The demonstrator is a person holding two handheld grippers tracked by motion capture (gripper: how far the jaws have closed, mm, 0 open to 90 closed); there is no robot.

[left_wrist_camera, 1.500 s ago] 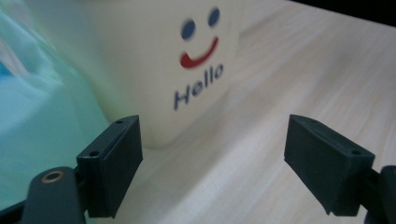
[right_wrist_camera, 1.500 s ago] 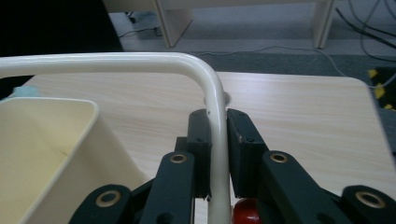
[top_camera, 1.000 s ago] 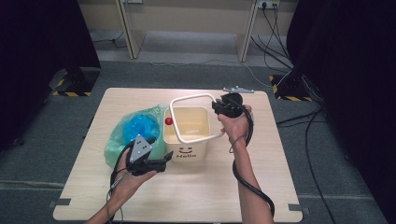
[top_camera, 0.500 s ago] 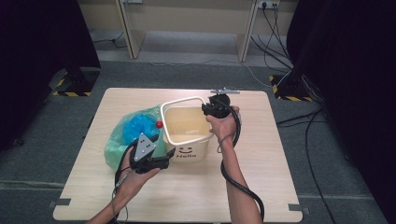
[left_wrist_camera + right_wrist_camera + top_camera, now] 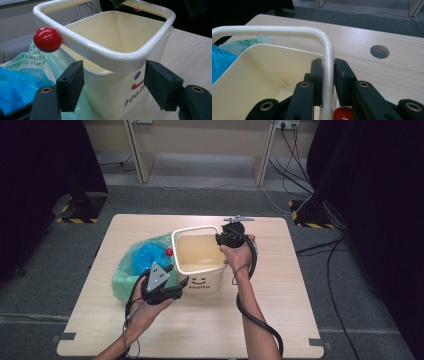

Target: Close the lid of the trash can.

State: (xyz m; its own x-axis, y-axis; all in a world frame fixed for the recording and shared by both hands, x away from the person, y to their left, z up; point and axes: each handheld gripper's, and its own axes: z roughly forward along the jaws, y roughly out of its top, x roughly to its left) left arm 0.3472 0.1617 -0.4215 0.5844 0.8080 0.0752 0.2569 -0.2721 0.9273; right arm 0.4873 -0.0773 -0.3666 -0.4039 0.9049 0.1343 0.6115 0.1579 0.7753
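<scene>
A cream bin (image 5: 200,270) with a "Hello" smiley stands on the wooden table (image 5: 280,310). My right gripper (image 5: 222,239) is at its far right rim, shut on the bin's cream handle (image 5: 287,31), which runs between the pads; the gripper (image 5: 328,72) has a red knob (image 5: 342,113) just below it. My left gripper (image 5: 179,287) is at the bin's near left corner. Its jaws (image 5: 115,85) straddle that corner of the bin (image 5: 112,37); they have just been closing, and gaps remain beside both pads. Another red knob (image 5: 47,39) sticks out at the bin's left rim.
A green plastic bag (image 5: 127,275) with blue plastic (image 5: 147,255) inside lies against the bin's left side, close to my left gripper. A round cable hole (image 5: 379,51) is in the tabletop beyond the bin. Cables cross the floor behind the table.
My right gripper and the bin's top have shifted a little to the left. The left gripper's jaws have narrowed around the bin's corner; that hand has stayed in place.
</scene>
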